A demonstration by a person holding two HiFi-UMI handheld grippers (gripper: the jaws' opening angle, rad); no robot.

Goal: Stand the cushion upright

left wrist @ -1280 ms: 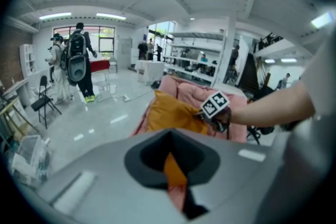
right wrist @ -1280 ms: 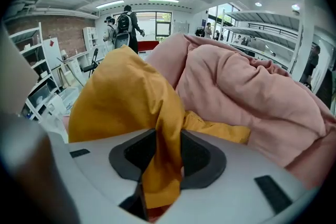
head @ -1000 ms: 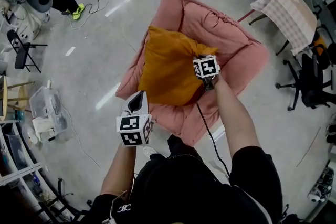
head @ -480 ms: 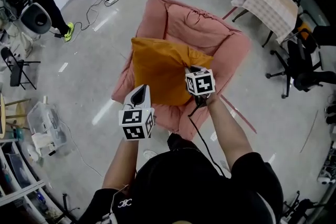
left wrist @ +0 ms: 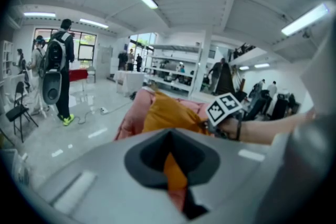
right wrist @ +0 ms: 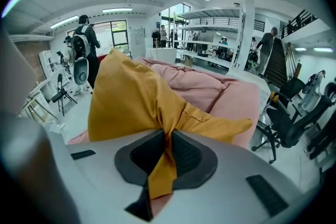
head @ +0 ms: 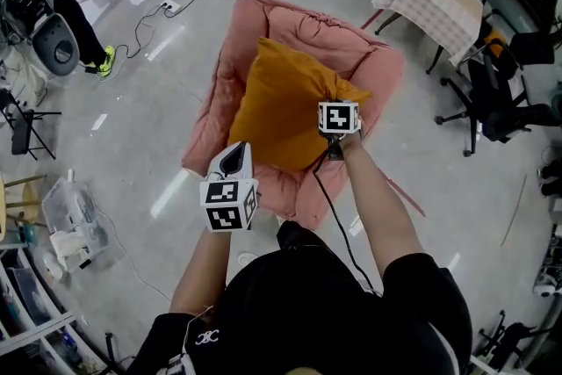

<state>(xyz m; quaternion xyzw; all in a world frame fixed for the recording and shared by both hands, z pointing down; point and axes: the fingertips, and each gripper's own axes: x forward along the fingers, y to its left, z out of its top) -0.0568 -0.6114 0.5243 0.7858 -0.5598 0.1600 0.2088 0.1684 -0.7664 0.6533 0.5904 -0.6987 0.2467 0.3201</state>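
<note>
In the head view, the mustard-orange fabric cushion is seen tilted against the pink padded chair, one corner taken by the right gripper. The left gripper is held near its lower edge.

In the left gripper view, the fingers are narrowly parted, with nothing held.

In the right gripper view, only a thin fold is pinched. It could be pulled free, and the cushion would likely fall flat.

Right gripper clamped at arm's length; left gripper nearer, fingers slightly apart.
</note>
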